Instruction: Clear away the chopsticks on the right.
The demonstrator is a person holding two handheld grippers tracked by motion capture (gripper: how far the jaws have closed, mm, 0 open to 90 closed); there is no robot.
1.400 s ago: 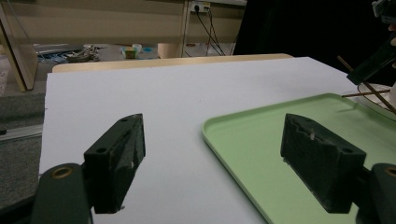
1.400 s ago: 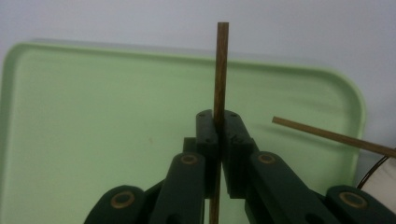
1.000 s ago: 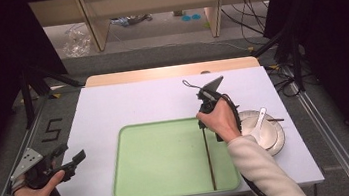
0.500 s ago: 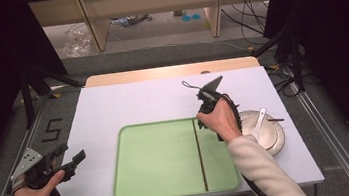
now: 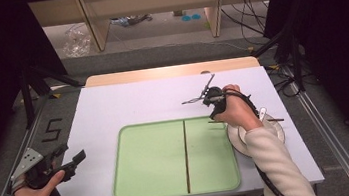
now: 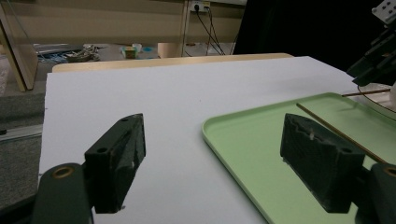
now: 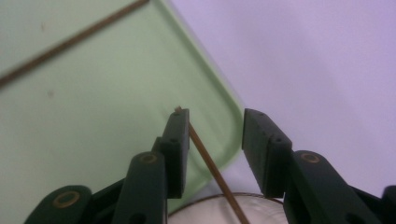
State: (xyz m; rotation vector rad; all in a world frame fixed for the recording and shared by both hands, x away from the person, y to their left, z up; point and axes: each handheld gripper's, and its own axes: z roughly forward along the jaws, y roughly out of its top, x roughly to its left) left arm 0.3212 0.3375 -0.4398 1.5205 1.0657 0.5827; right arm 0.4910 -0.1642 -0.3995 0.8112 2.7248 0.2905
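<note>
My right gripper (image 7: 215, 140) has just been opening, a chopstick (image 7: 212, 163) loose between its jaws at the tray's (image 5: 137, 183) three o'clock edge. My left gripper (image 6: 215, 158) hangs released at nine o'clock

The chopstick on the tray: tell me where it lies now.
In the high view the chopstick lies straight across the green tray, right of its middle, left of the right gripper and the bowl.
</note>
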